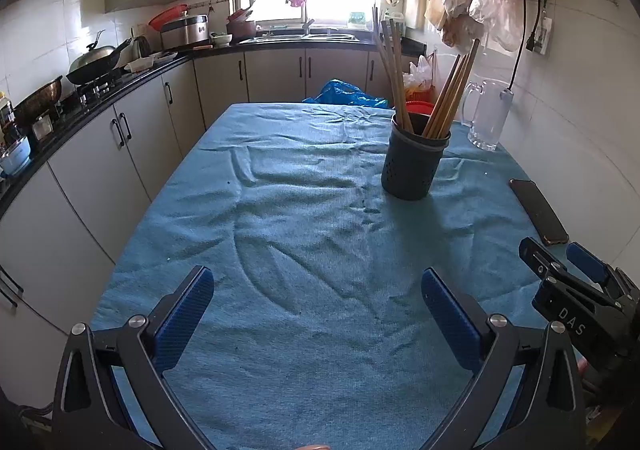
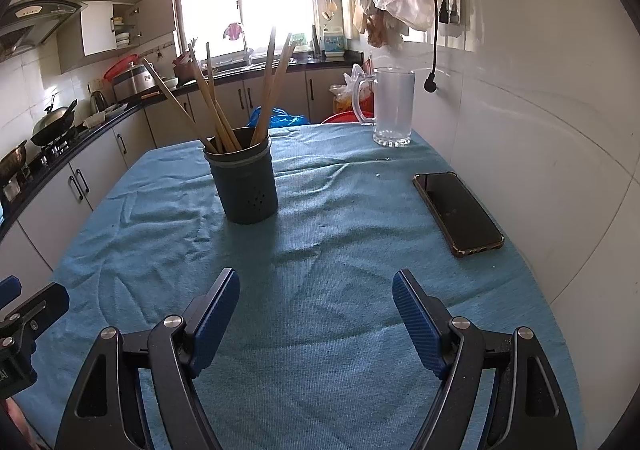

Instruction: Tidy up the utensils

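Left wrist view: left tongs (image 1: 318,300) spread wide, empty, low over the table (image 1: 280,234). Right tongs (image 2: 316,300) likewise spread and empty. Chopsticks (image 2: 224,105) stand splayed in the dark holder (image 2: 246,185) mid-table, leaning on its rim in two loose bunches. Phone (image 2: 458,211) and glass mug (image 2: 392,107) sit apart by the wall. Judgement: sorting looks finished or not begun
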Demonstrator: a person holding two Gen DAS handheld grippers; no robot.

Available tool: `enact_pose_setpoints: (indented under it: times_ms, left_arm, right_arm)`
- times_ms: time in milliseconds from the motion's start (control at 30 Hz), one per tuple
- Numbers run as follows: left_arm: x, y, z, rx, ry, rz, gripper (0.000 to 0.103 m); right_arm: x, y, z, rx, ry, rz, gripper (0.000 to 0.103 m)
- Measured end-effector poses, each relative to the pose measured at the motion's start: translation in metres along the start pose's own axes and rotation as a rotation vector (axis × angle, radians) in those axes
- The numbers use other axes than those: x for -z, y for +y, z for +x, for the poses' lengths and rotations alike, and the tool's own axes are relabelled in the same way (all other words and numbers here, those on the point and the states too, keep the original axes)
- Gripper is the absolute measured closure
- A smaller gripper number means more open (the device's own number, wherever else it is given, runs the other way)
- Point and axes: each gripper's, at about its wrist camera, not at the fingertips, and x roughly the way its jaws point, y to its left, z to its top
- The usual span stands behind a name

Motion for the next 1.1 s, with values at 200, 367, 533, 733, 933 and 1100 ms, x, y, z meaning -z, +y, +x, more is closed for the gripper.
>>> enact_pose_setpoints:
  times_ms: [200,367,533,733,933,1100]
  left_arm:
    - [0.0,-0.001,0.004,-0.001,0.007,0.0,0.0]
    - [0.001,-0.001,0.006,0.001,0.013,0.002,0.0]
    - [0.002,-0.002,0.01,0.005,0.022,0.003,0.0]
    - [0.002,-0.001,0.012,0.007,0.029,0.002,0.0]
    - [0.003,-0.003,0.015,0.008,0.037,0.005,0.0]
    - [0.002,-0.001,0.017,-0.001,0.037,0.003,0.0]
  right_arm:
    - [0.001,0.0,0.002,-0.003,0.006,0.001,0.02]
    - [0.002,0.001,0.005,-0.007,0.014,-0.006,0.02]
    - [0.003,0.003,0.008,-0.011,0.021,-0.013,0.02]
    - [0.004,0.004,0.01,-0.011,0.028,-0.011,0.02]
    - [0.005,0.006,0.013,-0.012,0.041,-0.018,0.02]
    - [0.008,0.01,0.016,-0.013,0.058,-0.033,0.02]
